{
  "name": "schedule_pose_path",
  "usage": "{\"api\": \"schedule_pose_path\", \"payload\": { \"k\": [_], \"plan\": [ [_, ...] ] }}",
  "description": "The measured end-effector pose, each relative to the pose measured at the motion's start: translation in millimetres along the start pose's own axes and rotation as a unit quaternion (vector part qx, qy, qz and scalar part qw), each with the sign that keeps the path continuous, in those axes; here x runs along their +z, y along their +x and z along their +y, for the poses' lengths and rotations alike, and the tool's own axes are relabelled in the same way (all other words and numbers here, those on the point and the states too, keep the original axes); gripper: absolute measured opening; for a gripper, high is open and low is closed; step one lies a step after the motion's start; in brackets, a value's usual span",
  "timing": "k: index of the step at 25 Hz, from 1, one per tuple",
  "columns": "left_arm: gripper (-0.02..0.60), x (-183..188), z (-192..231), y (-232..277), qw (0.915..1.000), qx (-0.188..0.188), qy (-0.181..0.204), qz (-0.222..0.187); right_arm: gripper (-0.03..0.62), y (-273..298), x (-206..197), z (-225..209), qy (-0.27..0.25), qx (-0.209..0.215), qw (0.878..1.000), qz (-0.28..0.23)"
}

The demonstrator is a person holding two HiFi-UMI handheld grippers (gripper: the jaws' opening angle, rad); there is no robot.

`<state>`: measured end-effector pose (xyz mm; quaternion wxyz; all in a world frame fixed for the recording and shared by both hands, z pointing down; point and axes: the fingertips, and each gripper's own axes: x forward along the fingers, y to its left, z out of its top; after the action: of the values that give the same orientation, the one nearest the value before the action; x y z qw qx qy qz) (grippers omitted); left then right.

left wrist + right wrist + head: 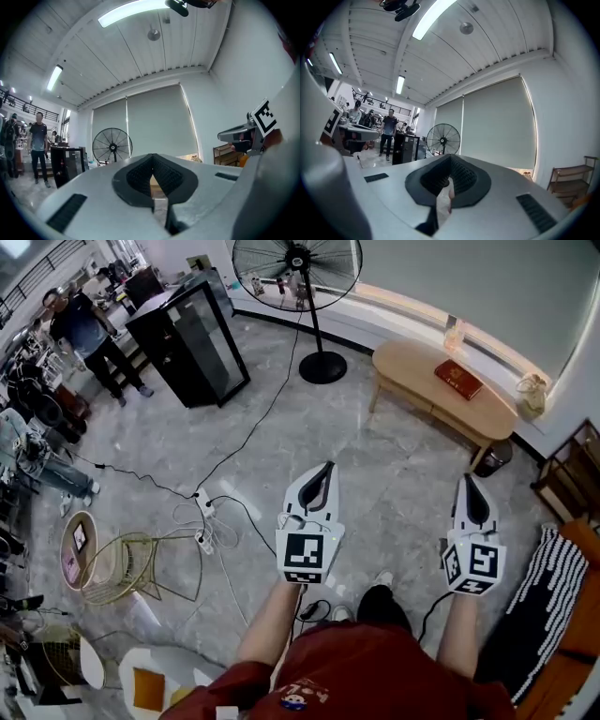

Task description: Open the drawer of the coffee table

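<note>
Beyond left tool [328, 466] and right tool [467, 479], floor [380, 442] reaches the coffee table [412, 367].

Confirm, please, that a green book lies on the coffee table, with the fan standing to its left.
Not quite: the head view shows the book is red, not green. It does lie on the coffee table, with the fan standing to its left.

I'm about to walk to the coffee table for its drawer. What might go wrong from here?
Tripping: the black cable and white power strip lie on the grey floor close by on your left. A hard pull may shake the red book and clear jar on the light wooden oval coffee table. Its drawer isn't visible yet.
</note>
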<state>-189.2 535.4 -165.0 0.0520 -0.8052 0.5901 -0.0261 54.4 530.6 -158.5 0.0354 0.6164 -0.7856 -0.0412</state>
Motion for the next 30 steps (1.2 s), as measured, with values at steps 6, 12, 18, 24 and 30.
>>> {"api": "schedule_pose_path", "payload": {
  "k": [6,12,18,24,30],
  "plan": [
    [0.012,-5.4,-3.4,14.8,1.0000,0.004,-0.005,0.004,-0.005,7.6,-8.6,-4.6,0.005,0.002,1.000,0.005],
    [0.093,-7.6,-12.5,39.8,0.9999,0.001,-0.008,0.010,-0.005,20.6,-12.8,-21.9,0.013,0.001,1.000,0.010],
    [0.219,-11.8,-18.7,72.7,0.9999,0.010,-0.003,0.010,-0.005,40.6,-25.4,-43.4,0.020,-0.001,1.000,0.019],
    [0.221,-16.5,-27.7,116.6,0.9998,0.010,0.005,0.018,-0.005,70.8,-35.8,-68.2,0.028,0.001,0.999,0.022],
    [0.221,-20.2,-40.4,165.9,0.9996,0.005,0.007,0.026,-0.005,106.3,-42.5,-98.7,0.031,0.002,0.999,0.024]
  ]
}}
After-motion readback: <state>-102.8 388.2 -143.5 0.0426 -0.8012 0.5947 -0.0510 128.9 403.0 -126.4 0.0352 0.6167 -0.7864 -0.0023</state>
